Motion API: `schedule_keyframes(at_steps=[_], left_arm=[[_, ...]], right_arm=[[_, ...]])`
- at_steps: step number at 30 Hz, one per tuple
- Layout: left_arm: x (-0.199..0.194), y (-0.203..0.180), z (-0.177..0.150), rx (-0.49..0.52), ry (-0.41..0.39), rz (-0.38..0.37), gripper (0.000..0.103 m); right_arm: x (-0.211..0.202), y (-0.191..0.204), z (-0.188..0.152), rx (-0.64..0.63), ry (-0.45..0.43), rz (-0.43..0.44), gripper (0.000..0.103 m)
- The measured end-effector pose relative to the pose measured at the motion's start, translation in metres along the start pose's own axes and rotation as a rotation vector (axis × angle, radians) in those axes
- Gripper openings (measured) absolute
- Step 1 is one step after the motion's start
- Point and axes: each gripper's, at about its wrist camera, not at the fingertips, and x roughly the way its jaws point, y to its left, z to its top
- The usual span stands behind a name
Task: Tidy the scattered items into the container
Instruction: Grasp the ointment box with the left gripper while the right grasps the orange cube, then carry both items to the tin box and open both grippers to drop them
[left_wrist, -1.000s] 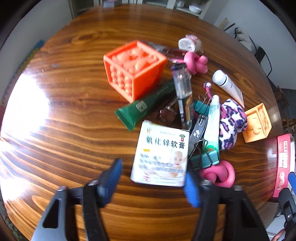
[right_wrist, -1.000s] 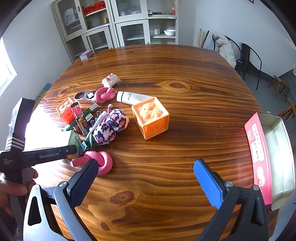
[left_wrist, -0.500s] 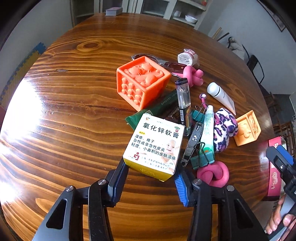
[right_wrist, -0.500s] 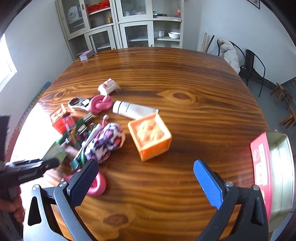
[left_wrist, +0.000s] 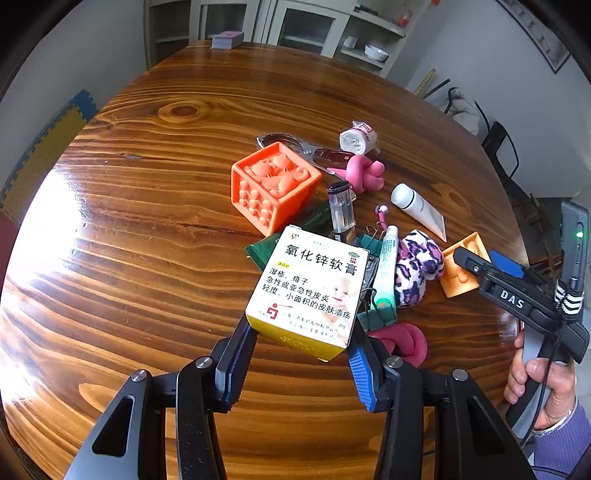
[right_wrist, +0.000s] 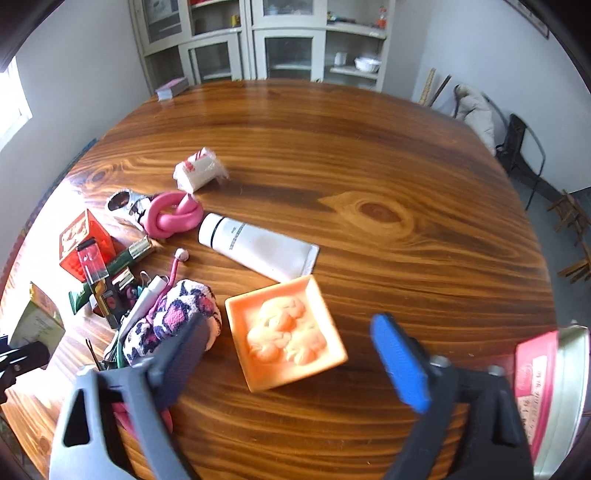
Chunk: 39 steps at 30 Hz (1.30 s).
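My left gripper (left_wrist: 301, 354) is shut on a white and yellow ointment box (left_wrist: 308, 291) and holds it lifted above the pile; the box also shows in the right wrist view (right_wrist: 37, 321). My right gripper (right_wrist: 295, 354) is open and empty, with the small orange block (right_wrist: 284, 332) between its fingers. The red tin container (right_wrist: 554, 391) stands at the table's right edge. The right gripper also shows in the left wrist view (left_wrist: 517, 291).
On the round wooden table (right_wrist: 332, 147) lie a white tube (right_wrist: 255, 249), a pink knotted toy (right_wrist: 171, 218), a bandage roll (right_wrist: 197, 170), a leopard-print pouch (right_wrist: 173, 317), a large orange cube (left_wrist: 273, 184), a green tube, clips and a lighter. Chairs stand at the right.
My left gripper closed on the ointment box and lifted it off the table. My right gripper moved left and down over the small orange block.
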Motion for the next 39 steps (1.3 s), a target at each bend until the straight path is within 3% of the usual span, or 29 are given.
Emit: schedule_keyframes(at_steps=[1,10,19,27,39], left_arm=[[-0.004,0.001,-0.002,-0.004,-0.001,-0.002,0.05],[-0.022,-0.015,-0.015,-0.011,-0.026,0.011,0.05],[-0.032,-0.057,-0.029,0.021,-0.044,0.007,0.05],[-0.034,-0.128,-0.043,0.113,-0.055,-0.035,0.05],[-0.021,-0.263,-0.07,0.318,-0.035,-0.137,0.05]], right_arm=[[0.003,-0.001,0.0,0.006,0.014,0.011,0.066],[-0.007,-0.007,-0.01,0.046,0.008,0.078,0.062],[-0.058,-0.034,-0.032,0.111,-0.068,0.109,0.062],[-0.114,-0.094,-0.063,0.196,-0.148,0.063,0.062],[-0.186,-0.22,-0.14,0.382,-0.226,-0.116,0.062]])
